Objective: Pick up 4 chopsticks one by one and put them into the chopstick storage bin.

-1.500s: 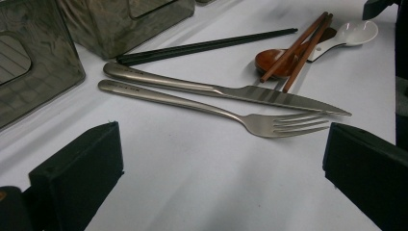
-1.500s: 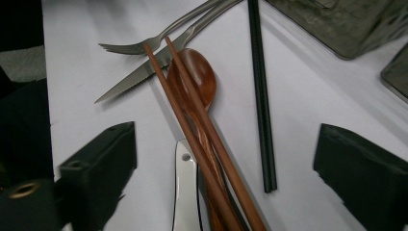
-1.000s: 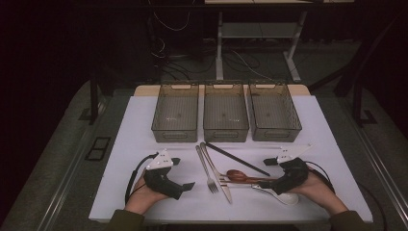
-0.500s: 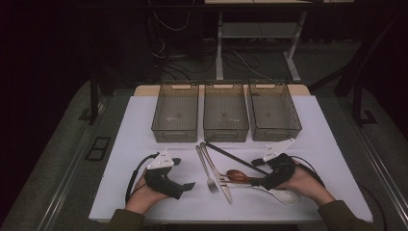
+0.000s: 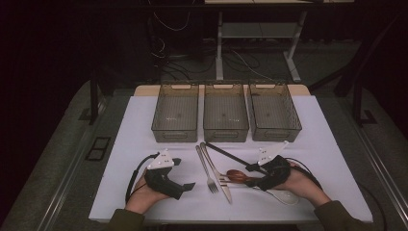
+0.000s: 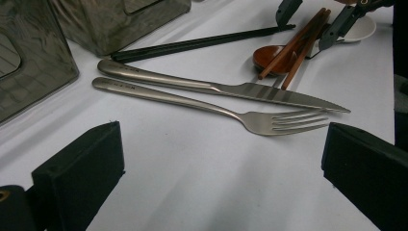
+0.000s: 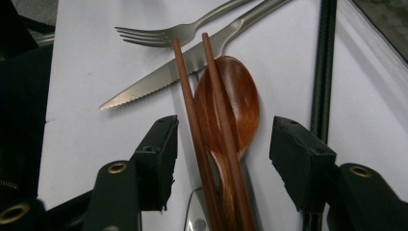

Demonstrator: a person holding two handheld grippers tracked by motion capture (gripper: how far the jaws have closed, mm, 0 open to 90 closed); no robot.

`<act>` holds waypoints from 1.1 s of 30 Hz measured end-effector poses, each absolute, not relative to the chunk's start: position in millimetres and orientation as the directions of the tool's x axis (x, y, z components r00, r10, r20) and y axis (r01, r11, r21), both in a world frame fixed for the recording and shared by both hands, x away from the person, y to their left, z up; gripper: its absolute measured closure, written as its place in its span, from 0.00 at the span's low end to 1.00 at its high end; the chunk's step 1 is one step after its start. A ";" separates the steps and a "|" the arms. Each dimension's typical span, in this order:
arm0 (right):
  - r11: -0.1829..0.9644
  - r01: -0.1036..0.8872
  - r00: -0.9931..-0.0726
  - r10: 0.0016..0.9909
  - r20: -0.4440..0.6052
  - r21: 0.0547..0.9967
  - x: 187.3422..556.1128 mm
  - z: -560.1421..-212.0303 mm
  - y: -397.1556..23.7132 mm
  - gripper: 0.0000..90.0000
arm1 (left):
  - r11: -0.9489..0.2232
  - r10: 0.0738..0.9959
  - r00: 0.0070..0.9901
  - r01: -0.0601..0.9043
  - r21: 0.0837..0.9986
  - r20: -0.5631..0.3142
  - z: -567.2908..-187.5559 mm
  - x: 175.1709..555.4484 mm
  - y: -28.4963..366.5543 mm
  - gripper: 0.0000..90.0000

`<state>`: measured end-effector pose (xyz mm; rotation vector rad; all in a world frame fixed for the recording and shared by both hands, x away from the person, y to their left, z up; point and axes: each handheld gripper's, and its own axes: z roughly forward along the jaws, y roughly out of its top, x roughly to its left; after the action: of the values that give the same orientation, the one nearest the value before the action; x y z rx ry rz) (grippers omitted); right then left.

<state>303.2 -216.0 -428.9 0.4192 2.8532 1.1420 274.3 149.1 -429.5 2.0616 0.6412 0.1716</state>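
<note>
While our right claw (image 7: 223, 144) closes in, we see the brown chopsticks (image 7: 202, 120) running straight up between its jaws, lying across the wooden spoon (image 7: 235, 101); the pads stand a little off on either side, not yet pressing. They sit on the white counter (image 5: 144, 125), just right of the knife (image 5: 219, 175) and fork (image 5: 207, 173). Our left claw (image 5: 185, 173) rests wide open, holding nothing, well left of the cutlery.

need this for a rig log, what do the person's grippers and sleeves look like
Both the left gripper and right gripper are black, with blocky black jaws, a pale three-cornered plate on top and a black cable looping behind. Brass-coloured rivets show near the right jaws. Sleeves are dark olive.
</note>
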 end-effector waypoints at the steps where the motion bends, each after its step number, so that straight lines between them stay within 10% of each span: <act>1: 0.695 0.229 -0.964 0.258 0.061 0.682 303.3 -428.9 -215.2 0.50 | -0.424 0.506 0.853 0.374 0.825 -0.127 -429.5 274.3 149.0 0.00; 33: 0.742 0.160 -0.983 0.176 0.041 0.651 309.9 -438.8 -186.0 0.74 | -0.423 0.509 0.851 0.376 0.824 -0.128 -429.6 274.7 149.9 0.00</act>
<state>309.9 -186.0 -438.8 0.2811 2.9105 1.0844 274.7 149.9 -429.6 2.0613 0.6455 0.1732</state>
